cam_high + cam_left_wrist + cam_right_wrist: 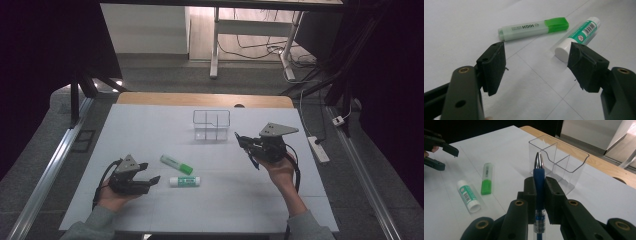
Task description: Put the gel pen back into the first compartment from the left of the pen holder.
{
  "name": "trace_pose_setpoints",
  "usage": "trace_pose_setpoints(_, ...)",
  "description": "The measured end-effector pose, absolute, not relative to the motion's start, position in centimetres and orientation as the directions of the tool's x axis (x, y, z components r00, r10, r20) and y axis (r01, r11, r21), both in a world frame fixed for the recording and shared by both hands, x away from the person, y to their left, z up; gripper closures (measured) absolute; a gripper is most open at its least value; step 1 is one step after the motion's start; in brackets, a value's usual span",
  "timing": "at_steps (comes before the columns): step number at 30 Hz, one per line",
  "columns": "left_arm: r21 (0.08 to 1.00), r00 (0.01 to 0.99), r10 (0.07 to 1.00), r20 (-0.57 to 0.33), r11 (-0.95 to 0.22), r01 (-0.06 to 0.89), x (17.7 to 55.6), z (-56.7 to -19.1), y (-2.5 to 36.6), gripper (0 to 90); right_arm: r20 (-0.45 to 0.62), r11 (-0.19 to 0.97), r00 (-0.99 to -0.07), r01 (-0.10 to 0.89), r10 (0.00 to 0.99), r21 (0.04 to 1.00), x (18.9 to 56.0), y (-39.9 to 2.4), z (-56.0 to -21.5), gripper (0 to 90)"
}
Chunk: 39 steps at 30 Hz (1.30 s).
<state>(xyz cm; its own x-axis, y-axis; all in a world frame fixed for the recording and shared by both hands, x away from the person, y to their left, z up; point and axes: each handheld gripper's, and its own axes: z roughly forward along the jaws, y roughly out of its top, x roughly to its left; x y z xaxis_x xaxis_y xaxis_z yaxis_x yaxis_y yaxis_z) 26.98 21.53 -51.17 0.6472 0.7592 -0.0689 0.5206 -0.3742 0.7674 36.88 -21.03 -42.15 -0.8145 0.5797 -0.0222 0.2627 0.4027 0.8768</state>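
Note:
My right gripper (540, 183) is shut on a blue pen (539, 173) whose silver tip points up toward a clear plastic organizer (564, 162) with several compartments. In the high view the right gripper (241, 141) hovers just right of the organizer (211, 125). My left gripper (539, 66) stands open, low over the table, with nothing between its jaws. Just beyond it lie a green highlighter (531, 28) and a white-and-green glue stick (576, 37). From above, the left gripper (151, 174) sits left of the glue stick (185, 181) and the highlighter (176, 164).
A white sheet covers the table (150, 125), and a strip of wooden edge (205, 99) shows at the far side. A power strip (318, 148) and cables lie on the floor to the right. Desk legs (215, 45) stand behind the table.

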Motion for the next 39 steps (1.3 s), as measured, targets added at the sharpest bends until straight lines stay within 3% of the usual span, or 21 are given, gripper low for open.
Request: trace_pose_setpoints(39,0.766,0.652,0.755,-0.073,-0.376,0.521,27.1,-51.3,21.6,30.4,0.010,0.326,-0.835,0.226,0.550,0.918,39.0,-15.5,-40.0,79.8)
